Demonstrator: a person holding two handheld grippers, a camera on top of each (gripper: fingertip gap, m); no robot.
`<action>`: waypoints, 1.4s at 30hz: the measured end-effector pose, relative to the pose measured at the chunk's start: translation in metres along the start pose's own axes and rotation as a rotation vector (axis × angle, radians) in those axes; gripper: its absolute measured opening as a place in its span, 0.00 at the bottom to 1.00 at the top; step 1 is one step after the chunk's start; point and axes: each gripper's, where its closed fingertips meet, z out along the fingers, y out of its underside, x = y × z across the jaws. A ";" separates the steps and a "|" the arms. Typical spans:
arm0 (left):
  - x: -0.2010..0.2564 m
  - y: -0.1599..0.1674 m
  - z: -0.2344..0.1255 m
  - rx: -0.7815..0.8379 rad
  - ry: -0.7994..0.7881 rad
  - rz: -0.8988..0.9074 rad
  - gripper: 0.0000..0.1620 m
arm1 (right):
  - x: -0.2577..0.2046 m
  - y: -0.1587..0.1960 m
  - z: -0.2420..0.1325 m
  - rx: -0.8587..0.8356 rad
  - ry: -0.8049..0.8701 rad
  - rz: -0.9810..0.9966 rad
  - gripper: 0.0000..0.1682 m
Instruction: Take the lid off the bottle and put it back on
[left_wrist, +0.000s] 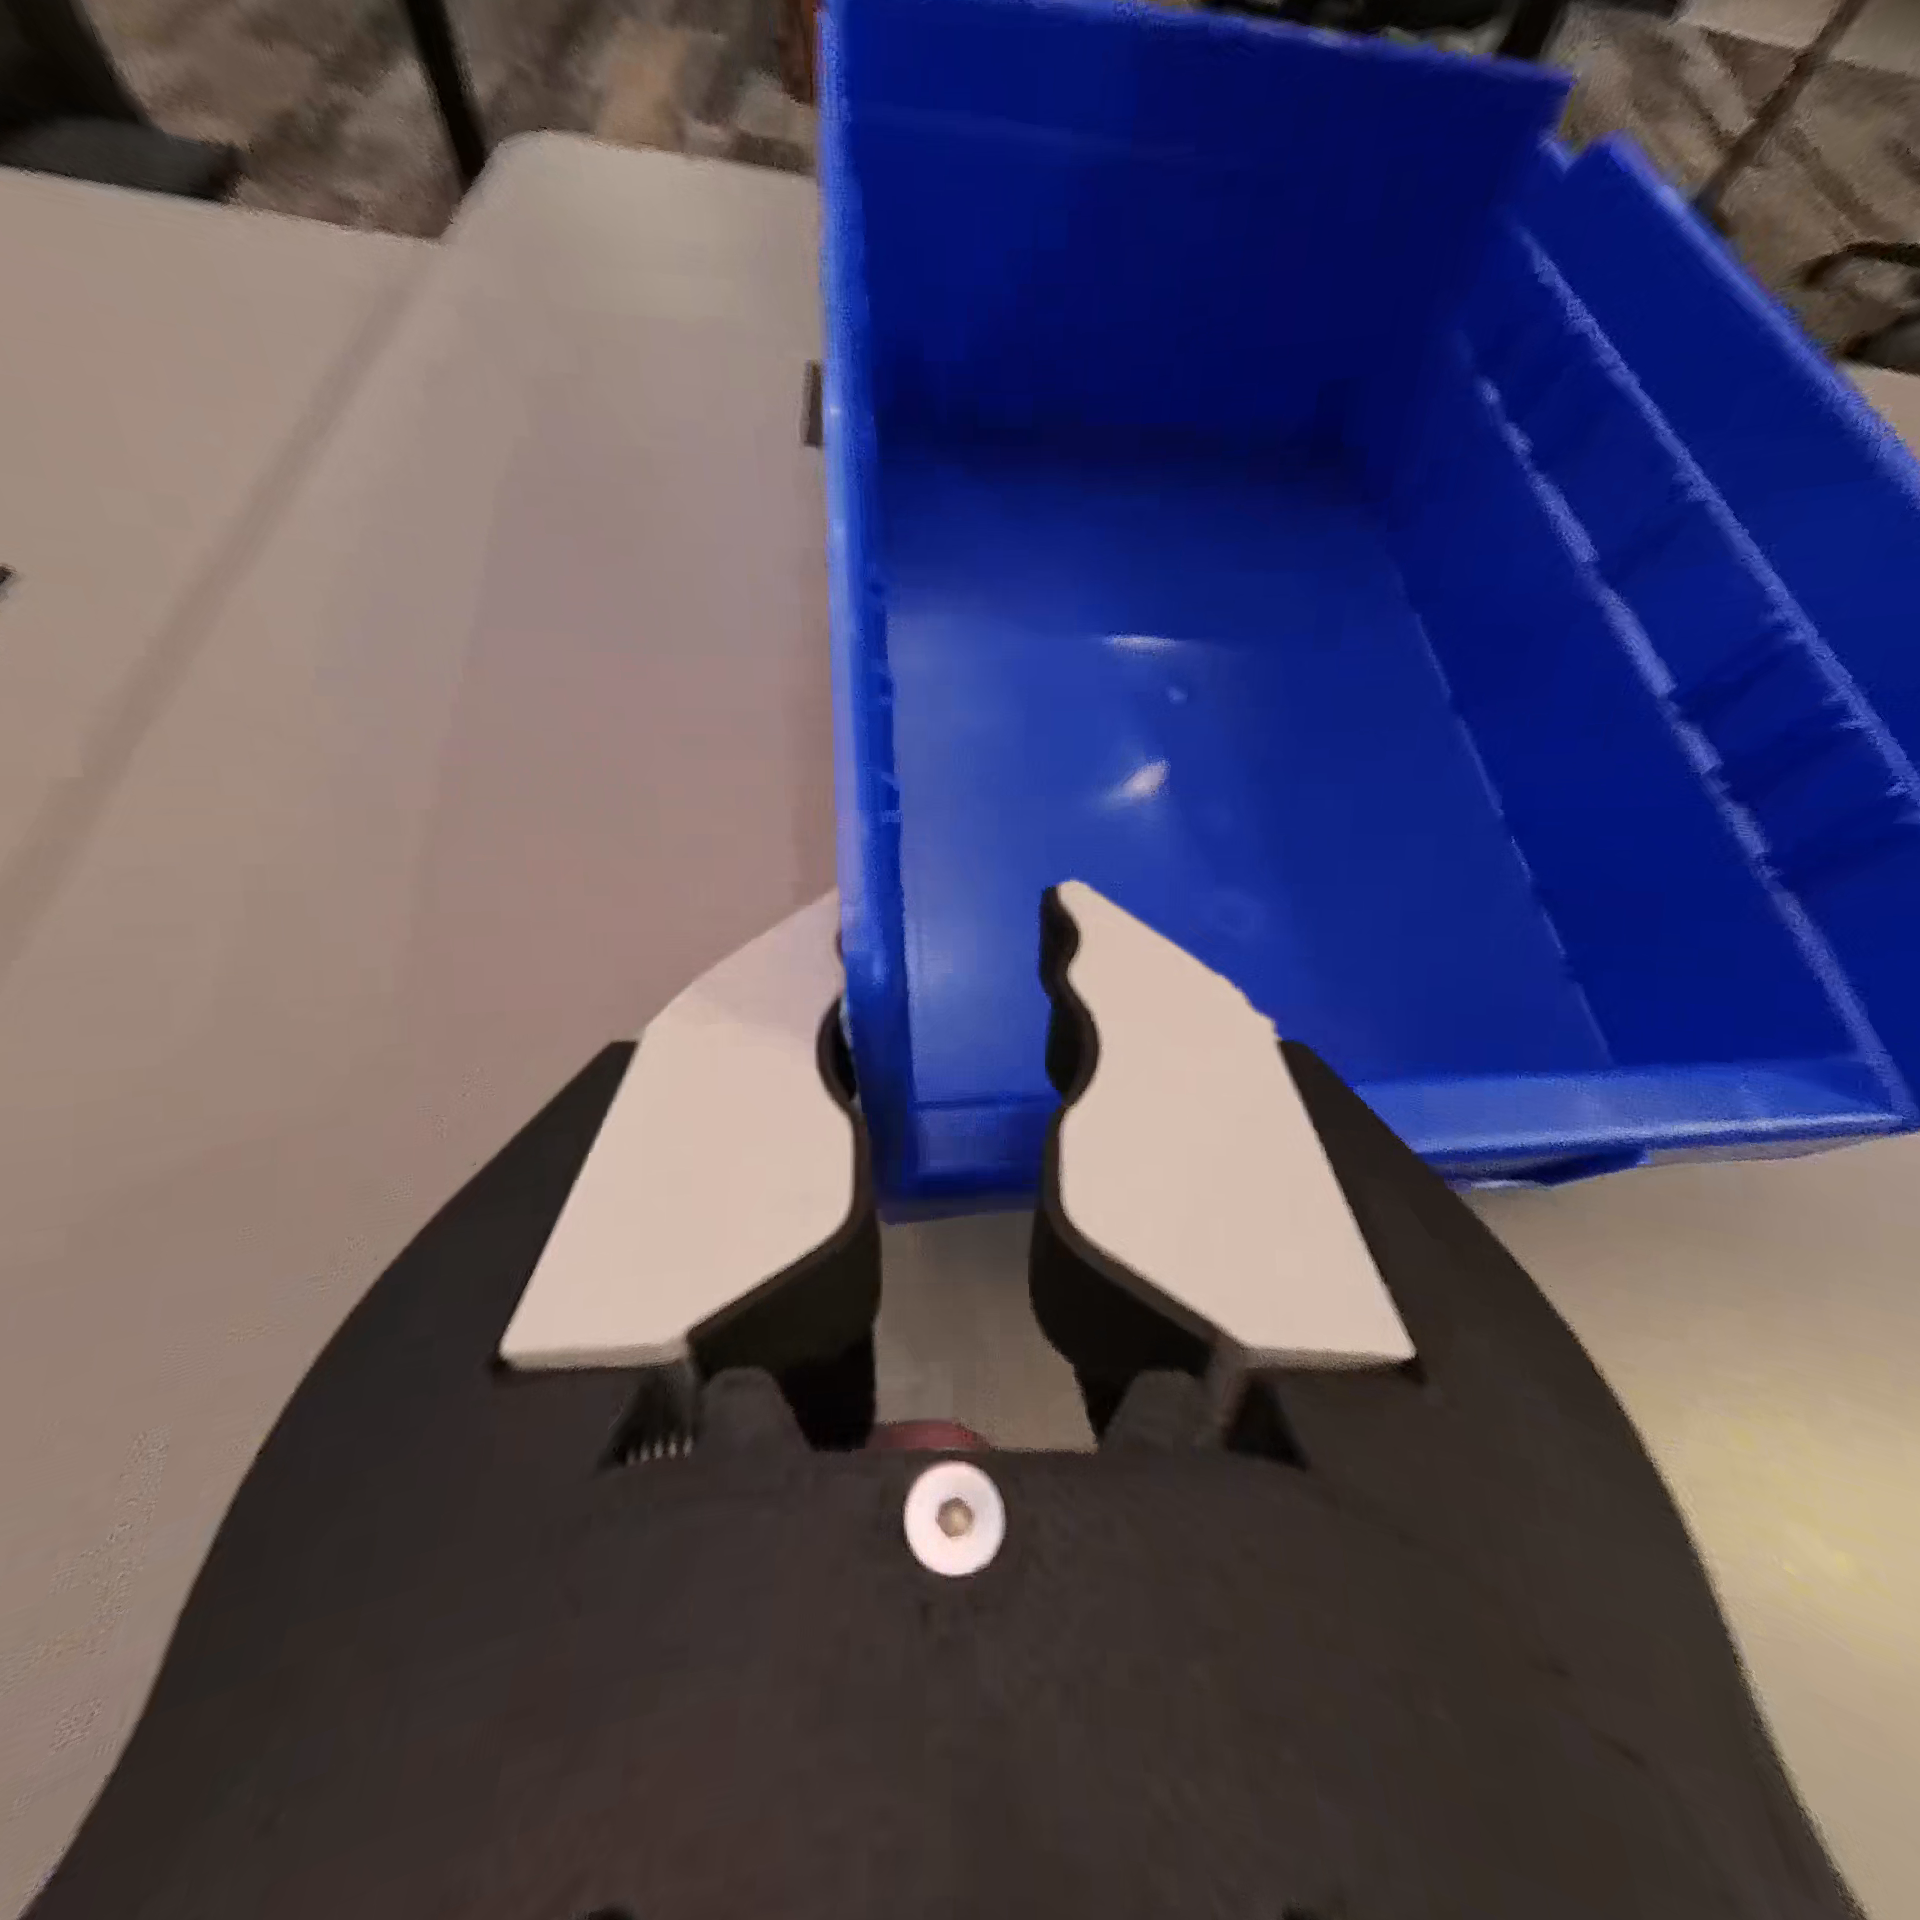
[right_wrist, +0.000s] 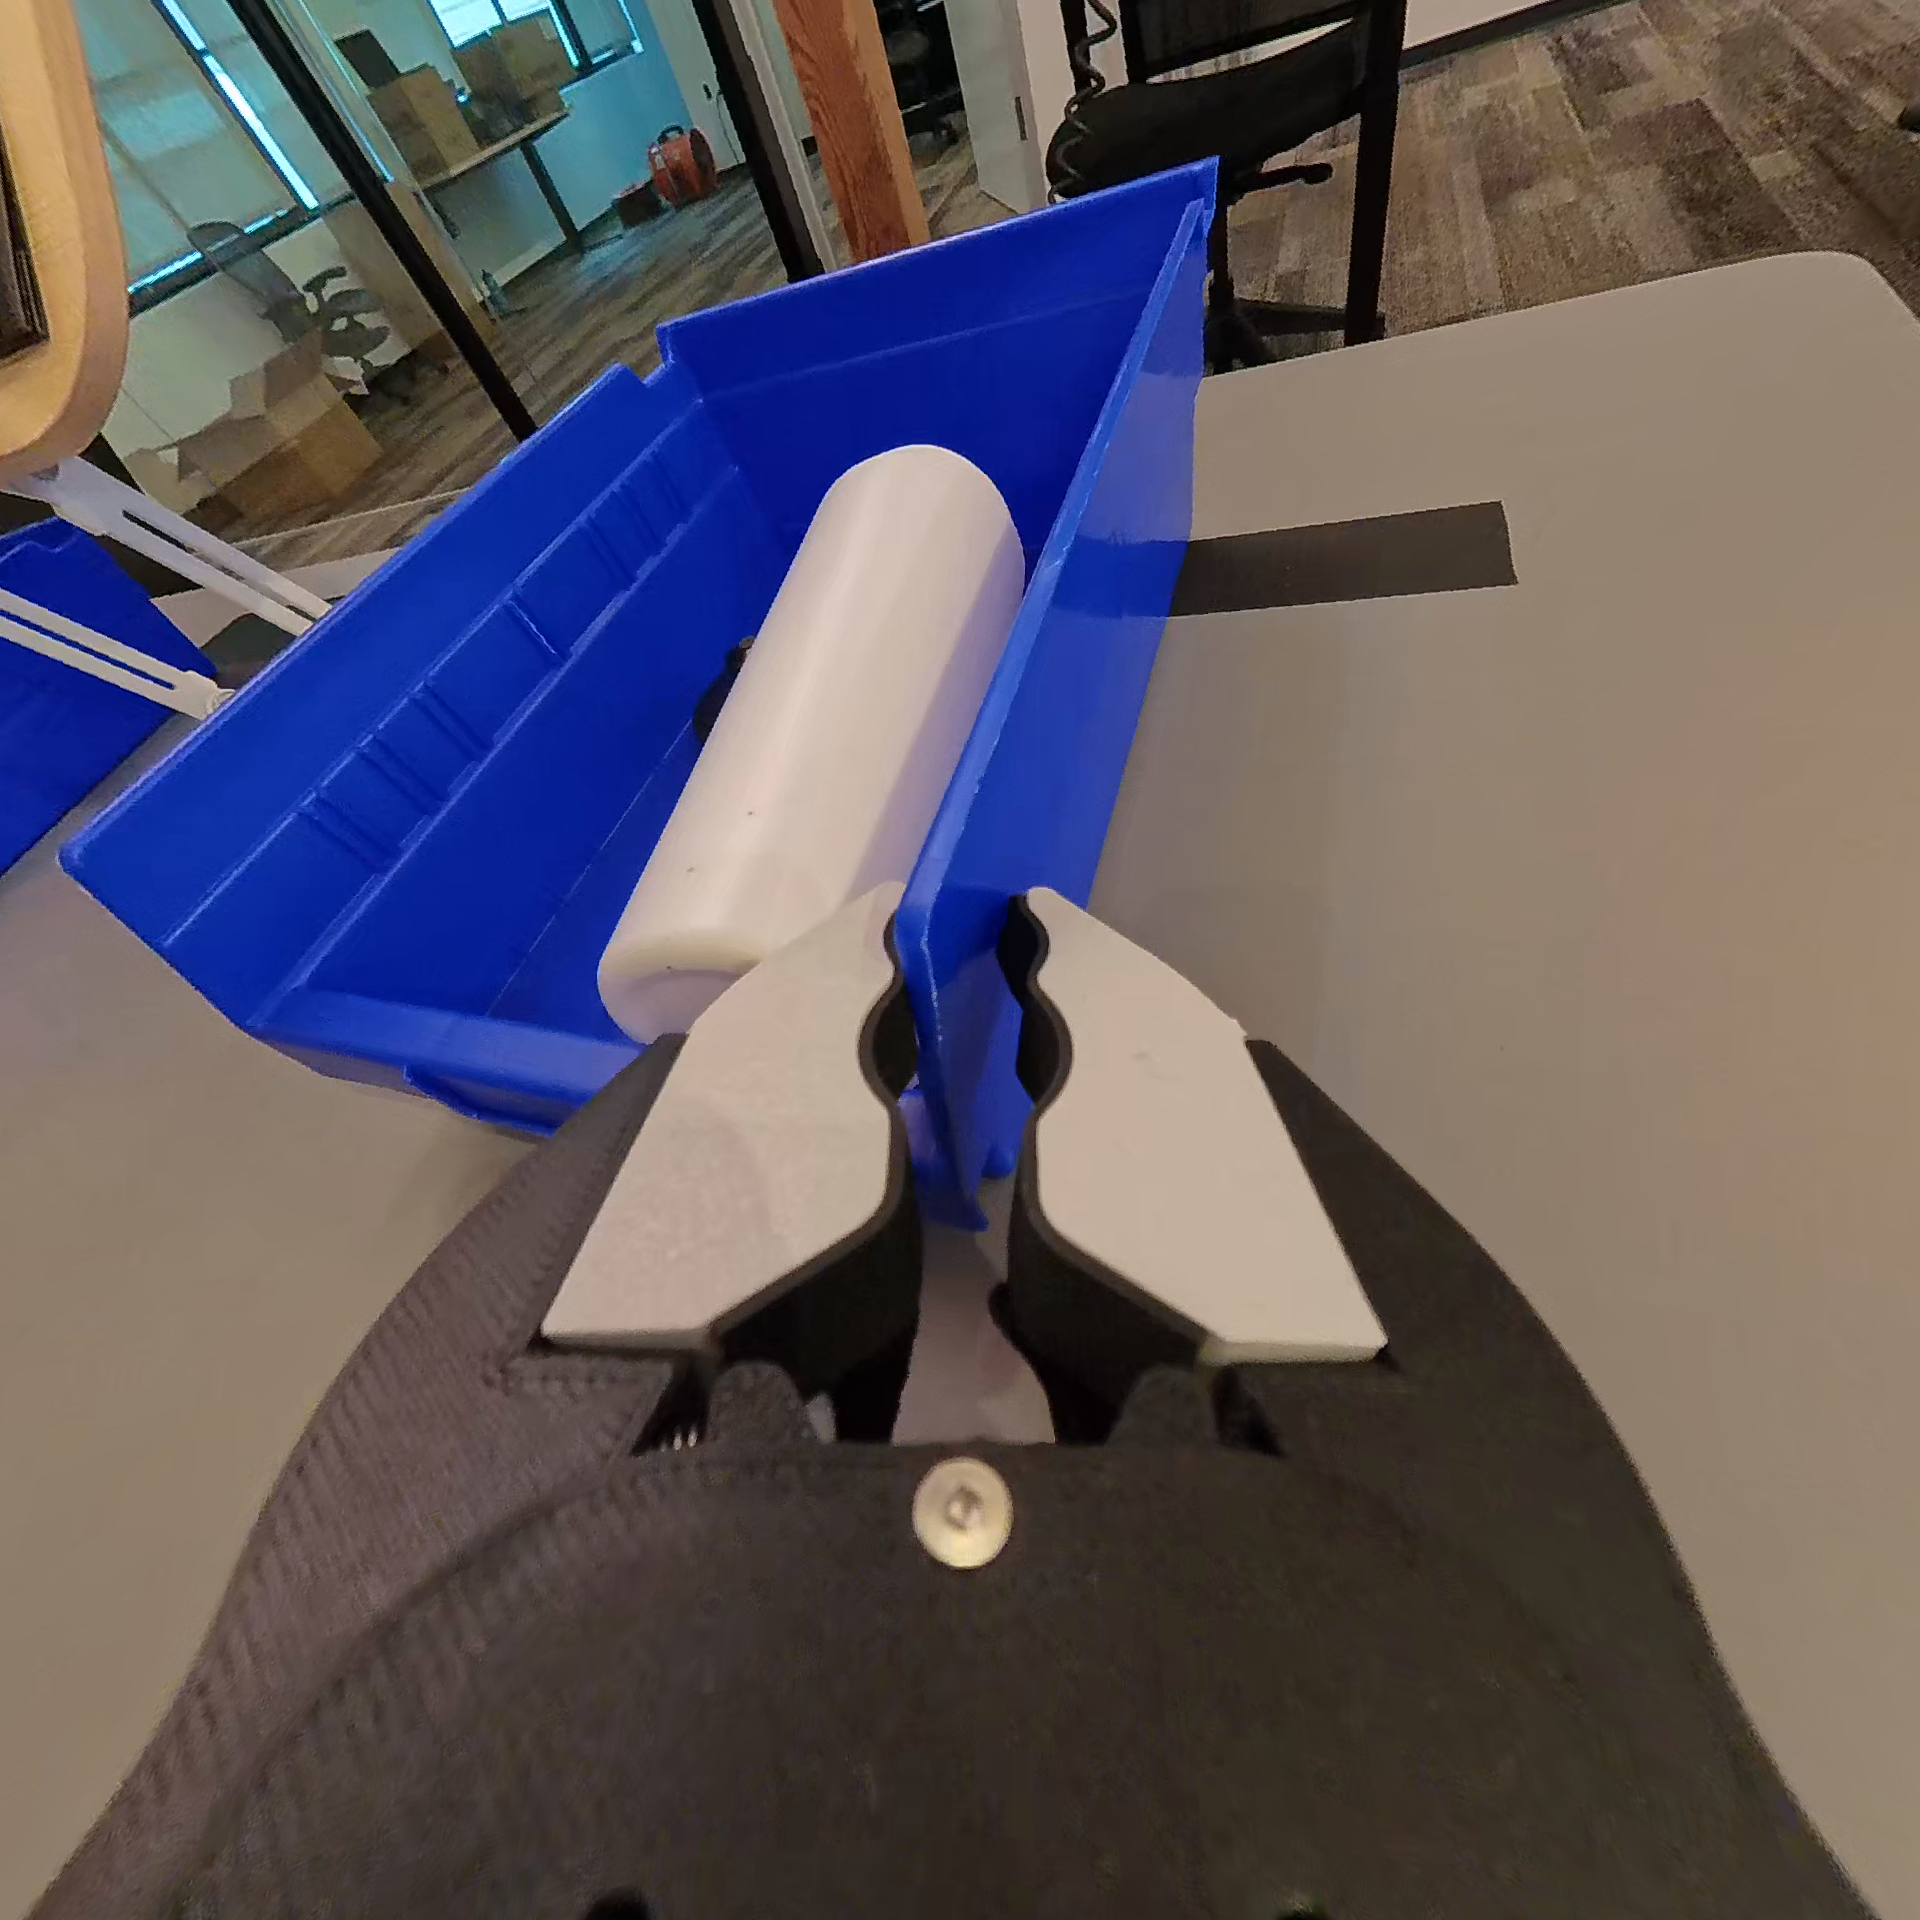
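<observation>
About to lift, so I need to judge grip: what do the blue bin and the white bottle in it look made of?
The blue bin looks like rigid moulded plastic, glossy: light glints on its walls, with moulded ribs along one side. The white bottle, lying inside against the wall, looks like matte, slightly translucent plastic with soft, even shading; probably smooth, though that is only how it looks. The right tongs straddle the bin's wall.

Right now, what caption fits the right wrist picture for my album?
Right hand-held gripper straddles a blue bin wall; a white bottle lies inside.
</observation>
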 end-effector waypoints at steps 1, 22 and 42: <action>-0.001 -0.002 0.002 0.022 0.012 -0.023 0.16 | 0.000 0.000 0.000 -0.001 -0.004 0.002 0.09; -0.013 0.037 -0.057 -0.096 0.461 0.351 0.04 | -0.018 0.017 -0.028 -0.069 -0.176 -0.064 0.07; 0.098 0.127 -0.175 -0.296 1.008 0.587 0.03 | -0.083 0.057 -0.073 -0.198 -0.536 -0.260 0.03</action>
